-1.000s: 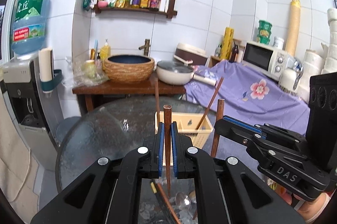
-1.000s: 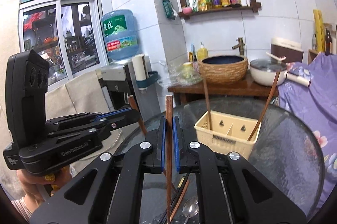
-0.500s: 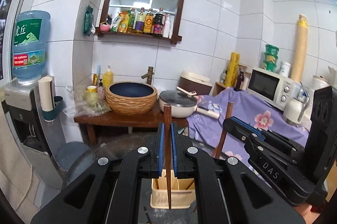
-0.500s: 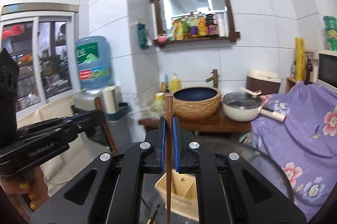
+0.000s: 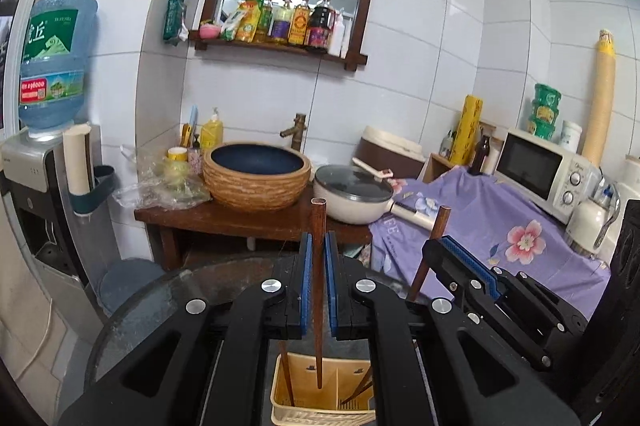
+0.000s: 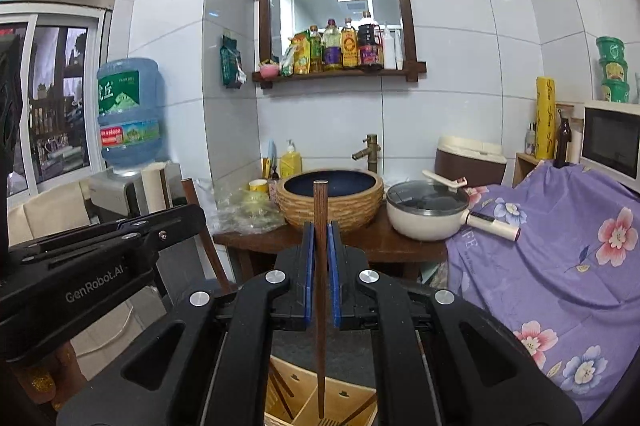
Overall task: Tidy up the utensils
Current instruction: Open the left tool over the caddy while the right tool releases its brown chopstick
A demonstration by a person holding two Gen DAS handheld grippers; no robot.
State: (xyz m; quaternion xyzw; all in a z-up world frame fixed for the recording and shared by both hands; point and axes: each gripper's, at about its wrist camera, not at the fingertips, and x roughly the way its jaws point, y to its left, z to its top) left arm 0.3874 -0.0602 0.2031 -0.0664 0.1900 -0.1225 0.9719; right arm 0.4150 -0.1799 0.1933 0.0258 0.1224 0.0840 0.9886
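Note:
My left gripper (image 5: 319, 246) is shut on a brown wooden chopstick (image 5: 319, 290), held upright with its tip over the cream plastic utensil basket (image 5: 280, 406). My right gripper (image 6: 319, 234) is shut on another brown chopstick (image 6: 320, 290), also upright, its tip reaching into the same basket (image 6: 352, 402). The basket is divided into compartments and holds two leaning chopsticks (image 5: 286, 374). The right gripper (image 5: 460, 258) shows to the right in the left wrist view with its chopstick (image 5: 430, 250). The left gripper (image 6: 168, 222) shows to the left in the right wrist view.
The basket stands on a round glass table (image 5: 152, 306). Behind it is a wooden stand (image 5: 248, 222) with a woven basin (image 5: 256, 173) and a white pot (image 5: 352, 193). A purple flowered cloth (image 5: 500, 226) lies right, a water dispenser (image 5: 44, 153) left.
Both grippers have risen and moved forward over the basket, each carrying its chopstick. The basket has gone from ahead of the fingers to below them, and the chopstick tips now point into it.

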